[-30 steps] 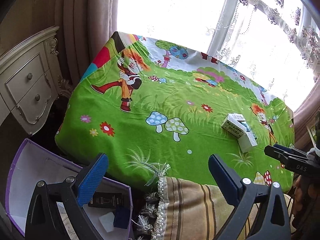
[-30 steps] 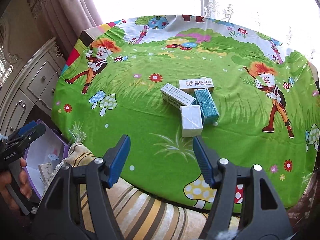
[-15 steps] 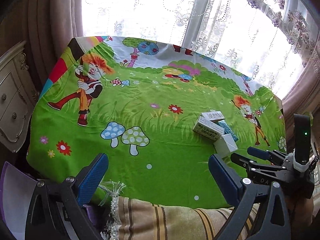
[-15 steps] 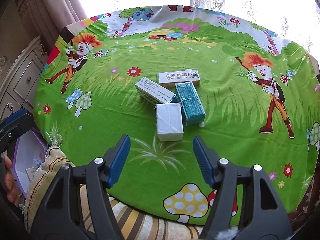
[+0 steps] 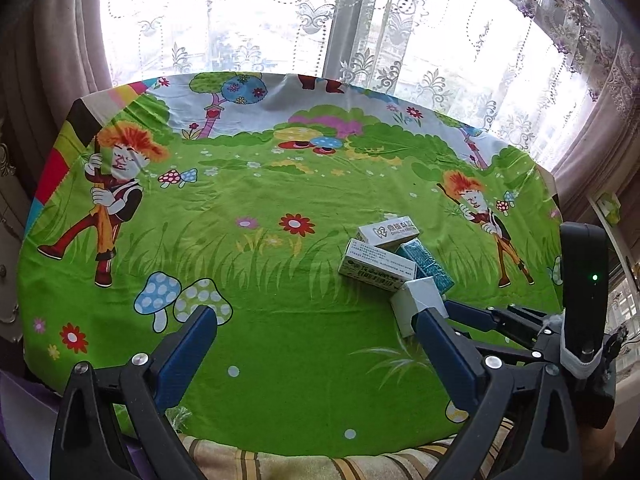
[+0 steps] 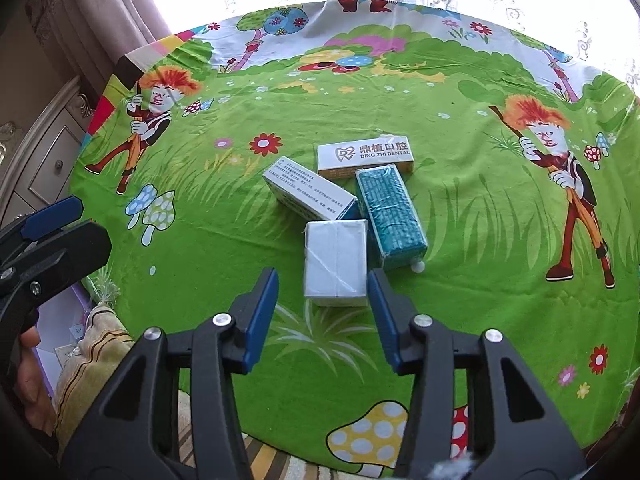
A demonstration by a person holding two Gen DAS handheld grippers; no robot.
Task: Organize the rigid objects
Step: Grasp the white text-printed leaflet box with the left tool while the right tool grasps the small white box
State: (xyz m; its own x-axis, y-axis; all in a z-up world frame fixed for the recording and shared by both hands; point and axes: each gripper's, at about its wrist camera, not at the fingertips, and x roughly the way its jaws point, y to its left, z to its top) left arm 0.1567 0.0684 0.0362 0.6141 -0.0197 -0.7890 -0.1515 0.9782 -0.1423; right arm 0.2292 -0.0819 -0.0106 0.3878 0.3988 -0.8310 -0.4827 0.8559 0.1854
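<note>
Several small boxes lie clustered on the green cartoon cloth (image 6: 200,240): a plain white box (image 6: 336,262), a teal box (image 6: 390,214), a white box with printed text (image 6: 310,194) and a "Ding Zhi Dental" box (image 6: 364,156). My right gripper (image 6: 324,312) is open, its fingertips just short of the white box's near end, one on each side. My left gripper (image 5: 316,344) is open and empty over the cloth, left of the boxes. In the left wrist view the white box (image 5: 416,300) sits beside the right gripper (image 5: 480,316).
A purple storage box (image 6: 56,332) with small items sits below the table's left edge, beside a striped fringed cloth (image 6: 92,352). A white dresser (image 6: 44,152) stands at left. Curtains and a bright window (image 5: 320,20) back the table.
My right gripper has moved forward to the white box, which now lies near its fingertips. My left gripper has swung right from the purple box to over the table.
</note>
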